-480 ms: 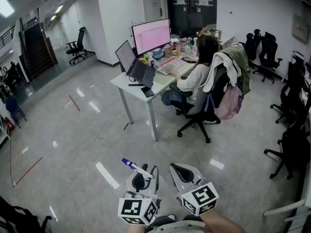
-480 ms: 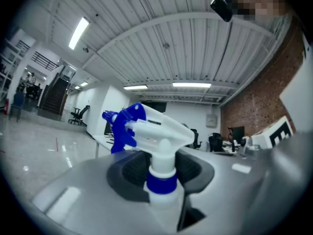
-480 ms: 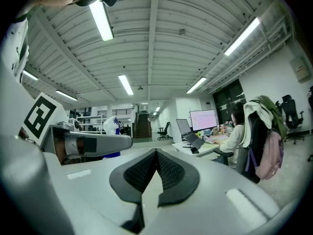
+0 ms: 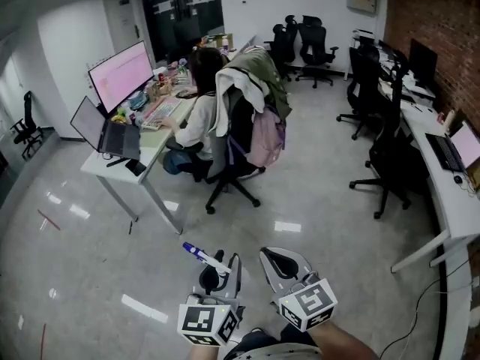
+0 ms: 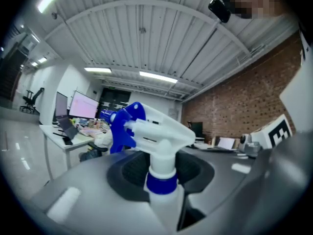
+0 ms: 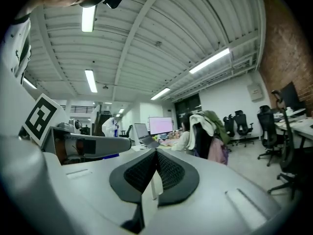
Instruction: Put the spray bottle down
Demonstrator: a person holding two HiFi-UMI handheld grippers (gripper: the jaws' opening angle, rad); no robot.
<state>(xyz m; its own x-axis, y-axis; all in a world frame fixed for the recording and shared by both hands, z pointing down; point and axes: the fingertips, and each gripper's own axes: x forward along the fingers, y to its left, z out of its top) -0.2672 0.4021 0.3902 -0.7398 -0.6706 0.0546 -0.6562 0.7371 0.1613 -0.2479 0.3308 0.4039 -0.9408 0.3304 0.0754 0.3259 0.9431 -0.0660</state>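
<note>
The view has swung round to the right since half a second ago. The desk (image 4: pixel 112 172) with the pink monitor (image 4: pixel 120 73) now sits further left, and a second long desk (image 4: pixel 450 193) by the brick wall, well apart from the first, has come into sight. Both grippers stay low in the head view, over bare floor and well short of the monitor desk. I judge that the person is turning to look for a surface and that the put-down has not started.

The left gripper (image 4: pixel 223 270) has its jaws partway apart, clamped on the spray bottle (image 5: pixel 156 146) just below the blue collar. The bottle stands upright in them, with its nozzle pointing toward the monitor desk. The right gripper (image 6: pixel 155 173) has its pads pressed together with nothing between them.
</note>
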